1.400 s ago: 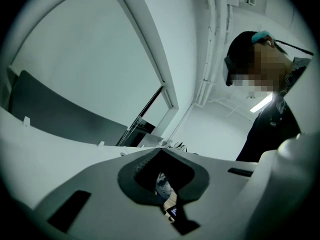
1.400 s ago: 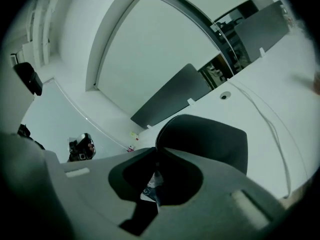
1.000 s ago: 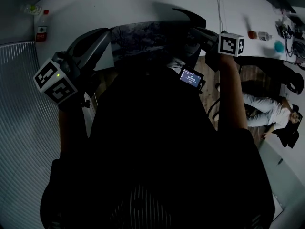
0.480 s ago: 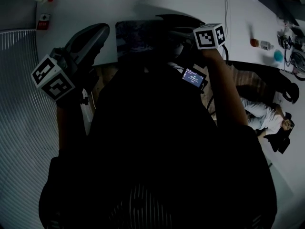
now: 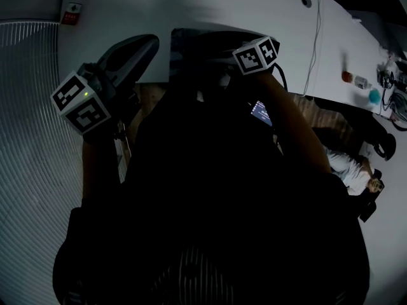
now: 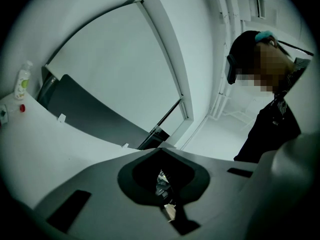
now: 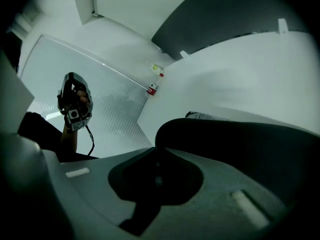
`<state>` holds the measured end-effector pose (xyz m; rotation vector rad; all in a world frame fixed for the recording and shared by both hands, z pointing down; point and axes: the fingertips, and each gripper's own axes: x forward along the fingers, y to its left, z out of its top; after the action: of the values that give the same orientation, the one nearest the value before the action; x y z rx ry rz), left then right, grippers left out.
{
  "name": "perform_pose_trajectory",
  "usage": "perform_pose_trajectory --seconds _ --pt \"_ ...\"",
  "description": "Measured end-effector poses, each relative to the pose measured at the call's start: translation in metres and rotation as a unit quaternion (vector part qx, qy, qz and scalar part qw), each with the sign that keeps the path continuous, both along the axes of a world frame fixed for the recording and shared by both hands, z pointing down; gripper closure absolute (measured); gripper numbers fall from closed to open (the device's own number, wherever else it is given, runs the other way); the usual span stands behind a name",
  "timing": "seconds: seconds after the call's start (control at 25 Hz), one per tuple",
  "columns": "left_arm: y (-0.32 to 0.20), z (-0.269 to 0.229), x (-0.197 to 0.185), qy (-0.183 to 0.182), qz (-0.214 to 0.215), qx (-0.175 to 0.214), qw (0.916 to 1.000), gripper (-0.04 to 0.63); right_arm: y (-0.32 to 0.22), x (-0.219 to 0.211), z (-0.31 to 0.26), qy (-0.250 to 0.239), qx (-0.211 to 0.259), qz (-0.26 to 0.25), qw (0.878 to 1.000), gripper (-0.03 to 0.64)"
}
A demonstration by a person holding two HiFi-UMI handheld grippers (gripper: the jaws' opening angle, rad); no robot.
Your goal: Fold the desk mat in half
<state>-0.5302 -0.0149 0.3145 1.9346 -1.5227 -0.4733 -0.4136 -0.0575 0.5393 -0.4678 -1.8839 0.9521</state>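
The dark desk mat (image 5: 191,43) lies at the near edge of the white table (image 5: 210,8); my black clothing hides most of it. My right gripper (image 5: 222,62) hangs over its right part, shut on a raised flap. In the right gripper view that black sheet (image 7: 240,144) curves away rightward from the closed gripper (image 7: 157,151). My left gripper (image 5: 147,43) sits beside the mat's left edge. In its own view the left gripper (image 6: 160,151) points upward, shut, with no mat showing between its fingers.
A bottle with a red label (image 5: 73,9) stands at the table's far left corner. A cable (image 5: 315,49) and small items (image 5: 365,84) lie to the right. Ribbed flooring (image 5: 32,138) is on the left. A person (image 5: 350,167) is down at the right.
My right gripper has swung to the left with the mat's flap, which now covers more of the mat. The left gripper has stayed about where it was.
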Motion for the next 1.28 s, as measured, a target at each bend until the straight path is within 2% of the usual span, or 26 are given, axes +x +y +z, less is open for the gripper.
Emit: perform_pose_trajectory --seconds 0.2,0.4,0.52,0.72,0.88,0.96,1.12,1.28 --pt "0.021 0.004 -0.020 0.003 -0.021 -0.011 0.9997 0.591 0.026 -0.042 0.027 0.028 -0.037 0.042 0.998 0.593" --pt "0.032 0.012 -0.026 0.002 -0.040 -0.020 0.9990 0.591 0.047 -0.056 0.073 0.075 -0.054 0.053 0.994 0.591" --pt "0.035 0.012 -0.025 0.005 -0.046 -0.026 0.9986 0.591 0.068 -0.054 0.087 0.093 -0.049 0.016 0.994 0.589" --pt "0.048 0.018 -0.026 0.018 -0.050 -0.042 0.9977 0.591 0.118 -0.053 0.093 0.097 -0.037 -0.054 0.993 0.587" --pt "0.048 0.032 -0.015 0.031 -0.046 -0.053 0.9970 0.591 0.133 -0.046 0.118 0.103 -0.015 -0.074 0.992 0.578" --pt "0.044 0.038 -0.003 0.036 -0.044 -0.060 0.9966 0.591 0.134 -0.043 0.120 0.094 -0.025 -0.075 0.992 0.574" --pt "0.034 0.044 0.020 0.045 -0.036 -0.070 0.9959 0.591 0.133 -0.039 0.095 0.051 -0.082 -0.042 0.994 0.472" --pt "0.029 0.044 0.025 0.043 -0.026 -0.070 0.9963 0.591 0.108 -0.049 0.060 0.014 -0.128 0.044 0.991 0.475"
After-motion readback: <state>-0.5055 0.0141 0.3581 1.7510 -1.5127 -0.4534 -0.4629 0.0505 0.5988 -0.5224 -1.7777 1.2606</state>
